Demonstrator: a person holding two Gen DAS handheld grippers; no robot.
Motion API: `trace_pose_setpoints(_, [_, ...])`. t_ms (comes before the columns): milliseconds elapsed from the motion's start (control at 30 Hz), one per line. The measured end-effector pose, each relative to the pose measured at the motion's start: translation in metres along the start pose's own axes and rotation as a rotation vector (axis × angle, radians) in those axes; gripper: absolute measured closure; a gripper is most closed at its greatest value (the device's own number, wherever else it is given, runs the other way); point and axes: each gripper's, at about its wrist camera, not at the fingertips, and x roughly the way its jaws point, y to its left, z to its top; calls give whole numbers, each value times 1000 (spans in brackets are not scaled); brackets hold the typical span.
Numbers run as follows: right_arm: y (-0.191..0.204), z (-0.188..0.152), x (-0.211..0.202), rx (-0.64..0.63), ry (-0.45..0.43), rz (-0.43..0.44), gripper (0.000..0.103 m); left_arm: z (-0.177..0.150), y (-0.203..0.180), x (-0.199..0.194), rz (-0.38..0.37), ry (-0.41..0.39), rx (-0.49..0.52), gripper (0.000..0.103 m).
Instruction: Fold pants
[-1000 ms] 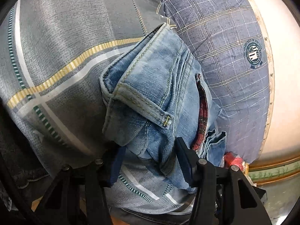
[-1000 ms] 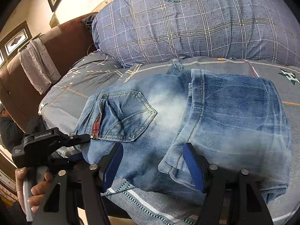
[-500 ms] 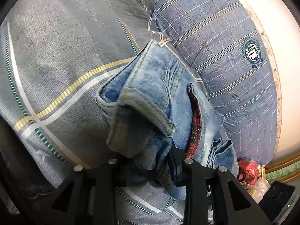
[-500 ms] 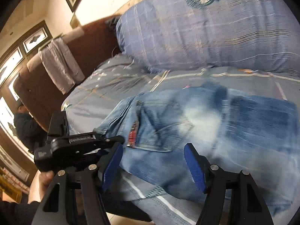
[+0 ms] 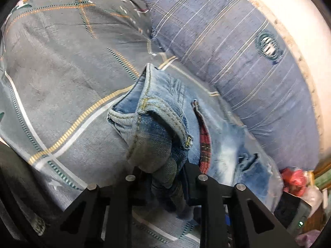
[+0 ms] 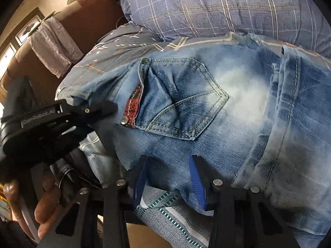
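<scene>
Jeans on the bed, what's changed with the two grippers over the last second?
The left gripper went from open around the waistband to shut on the jeans, bunching the denim. The right gripper narrowed its blue pads around the near edge of the jeans; whether it pinches yet is unclear. The jeans stay folded on the bedspread beside the pillow.

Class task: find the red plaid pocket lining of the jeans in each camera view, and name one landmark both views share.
Left wrist: red plaid lining, right of centre, just above the tool.
Right wrist: lining, left of centre, beside the back pocket.
Shared landmark: the blue checked pillow.
</scene>
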Motion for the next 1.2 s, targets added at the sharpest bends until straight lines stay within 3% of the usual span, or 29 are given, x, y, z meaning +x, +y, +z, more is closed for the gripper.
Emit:
trace_pose_setpoints(100, [-3,0,-1,7,-1,10,61,6,10,9,15,41,-45,78])
trace_pose_setpoints(200, [-8,3,-13,42,-35,73,58,6,1,-7,1,-4,15,83])
trace_pose_setpoints(367, [-31,10,-71,129,-187,145,45,-19,-73,-52,43,-164,383,85])
trace_pose_setpoints(567, [-76,12,-149,218,-346,134,45,-70,-158,-75,19,-279,782,86])
trace_pose_setpoints(700, [-105,9,-193,242,-419,113,43,-120,-200,-70,-23,-282,1043,86])
trace_pose_setpoints(833, [-138,-3,-206,344,-479,120,43,-168,-220,-42,-54,-199,1227,86])
trace_pose_setpoints(933, [-154,-9,-204,401,-491,125,43,-184,-220,-23,-119,-109,1262,85])
trace_pose_setpoints(1033, [-164,-13,-202,444,-498,126,40,-185,-212,-18,-210,-4,1225,77])
trace_pose_setpoints(1200, [-167,-17,-212,443,-550,130,40,-178,-192,-39,-349,36,1135,62])
